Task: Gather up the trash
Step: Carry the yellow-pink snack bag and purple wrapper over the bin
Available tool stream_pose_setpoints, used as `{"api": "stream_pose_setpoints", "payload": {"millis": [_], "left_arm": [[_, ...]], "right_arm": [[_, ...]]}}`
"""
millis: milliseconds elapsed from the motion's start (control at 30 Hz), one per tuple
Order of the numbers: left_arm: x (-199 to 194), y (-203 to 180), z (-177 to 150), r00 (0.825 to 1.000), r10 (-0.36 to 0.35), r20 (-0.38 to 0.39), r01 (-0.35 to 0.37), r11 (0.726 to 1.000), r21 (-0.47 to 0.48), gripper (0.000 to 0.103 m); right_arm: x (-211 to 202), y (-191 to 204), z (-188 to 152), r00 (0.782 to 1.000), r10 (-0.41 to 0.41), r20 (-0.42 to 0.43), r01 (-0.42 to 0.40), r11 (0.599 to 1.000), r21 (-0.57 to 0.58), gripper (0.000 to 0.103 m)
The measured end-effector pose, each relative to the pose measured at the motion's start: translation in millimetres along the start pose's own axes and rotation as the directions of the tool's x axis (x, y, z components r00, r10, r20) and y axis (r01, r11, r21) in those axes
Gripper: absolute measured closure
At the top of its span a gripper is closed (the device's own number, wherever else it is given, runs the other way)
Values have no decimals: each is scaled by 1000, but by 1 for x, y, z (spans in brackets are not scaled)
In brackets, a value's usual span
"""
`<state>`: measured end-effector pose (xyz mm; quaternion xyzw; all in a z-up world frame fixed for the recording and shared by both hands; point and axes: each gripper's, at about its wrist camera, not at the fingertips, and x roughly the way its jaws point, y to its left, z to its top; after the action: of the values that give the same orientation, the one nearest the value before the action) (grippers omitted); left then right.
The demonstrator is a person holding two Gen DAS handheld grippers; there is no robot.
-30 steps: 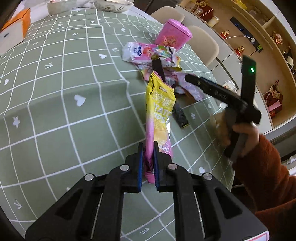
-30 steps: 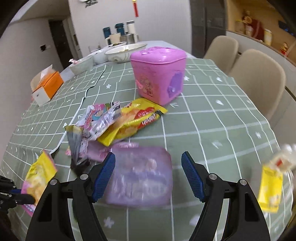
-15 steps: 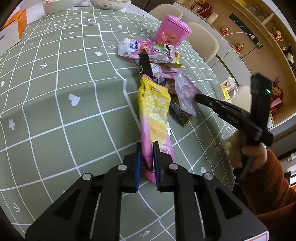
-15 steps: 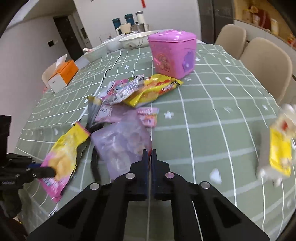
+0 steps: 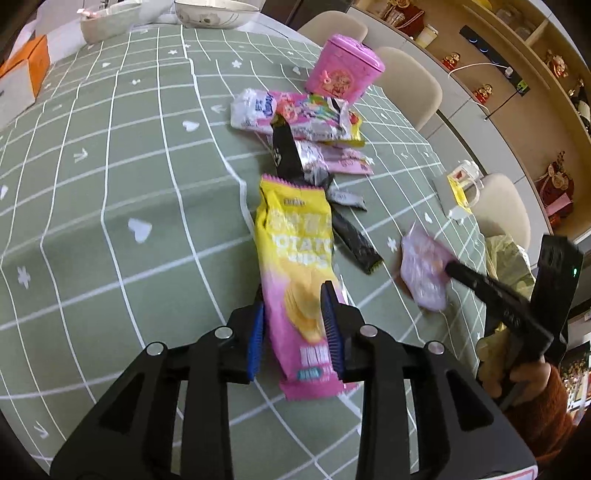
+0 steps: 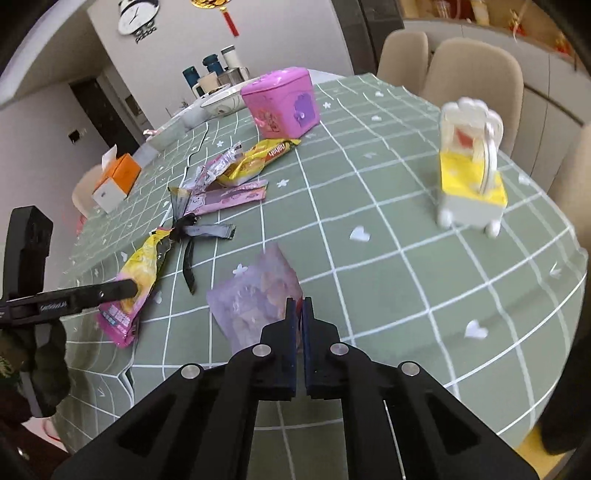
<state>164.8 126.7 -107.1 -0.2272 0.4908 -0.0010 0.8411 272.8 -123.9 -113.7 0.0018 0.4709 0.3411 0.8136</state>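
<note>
A yellow and pink chip bag (image 5: pixel 299 266) lies flat on the green checked tablecloth. My left gripper (image 5: pixel 293 325) is open, its blue pads on either side of the bag's near end. The bag also shows in the right wrist view (image 6: pixel 140 280). My right gripper (image 6: pixel 300 314) is shut on a pale purple wrapper (image 6: pixel 255 299) and holds it over the table's near edge; the wrapper also shows in the left wrist view (image 5: pixel 424 273). More wrappers (image 5: pixel 303 118) lie in a heap beyond the chip bag.
A pink lidded bin (image 5: pixel 343 68) stands behind the wrapper heap. A small white and yellow toy cart (image 6: pixel 469 173) stands on the right. An orange tissue box (image 6: pixel 116 179) and bowls (image 5: pixel 218 13) sit at the far side. Beige chairs (image 6: pixel 476 70) ring the table.
My left gripper has opened and let go of the chip bag, which now lies flat. My right gripper closed on the purple wrapper and pulled it toward the table's near edge.
</note>
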Motion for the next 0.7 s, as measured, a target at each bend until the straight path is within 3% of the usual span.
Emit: {"api": "stream_pose_setpoints", "payload": {"millis": [100, 167, 267, 433, 500, 533, 700], "left_arm": [[-2, -2, 4, 1000, 5, 14, -5, 1000, 5, 75], [-4, -2, 4, 1000, 7, 17, -7, 1000, 10, 75], [-6, -1, 1, 1000, 11, 11, -11, 1000, 13, 75], [-7, 6, -5, 1000, 13, 0, -13, 1000, -12, 75], [-8, 7, -7, 1000, 10, 0, -10, 1000, -17, 75], [-8, 6, -7, 1000, 10, 1, -10, 1000, -18, 75], [-11, 4, -6, 1000, 10, 10, -10, 1000, -17, 74]], "right_arm": [[8, 3, 1, 1000, -9, -2, 9, 1000, -22, 89], [13, 5, 4, 1000, -2, -5, 2, 999, -33, 70], [20, 12, 7, 1000, 15, -12, -15, 998, -69, 64], [26, 25, 9, 999, -39, -14, 37, 991, -127, 64], [26, 31, 6, 998, -58, -18, 55, 986, -157, 69], [26, 33, 5, 998, -62, -26, 57, 984, -167, 92], [5, 36, 2, 999, -52, 13, 53, 990, -132, 98]]}}
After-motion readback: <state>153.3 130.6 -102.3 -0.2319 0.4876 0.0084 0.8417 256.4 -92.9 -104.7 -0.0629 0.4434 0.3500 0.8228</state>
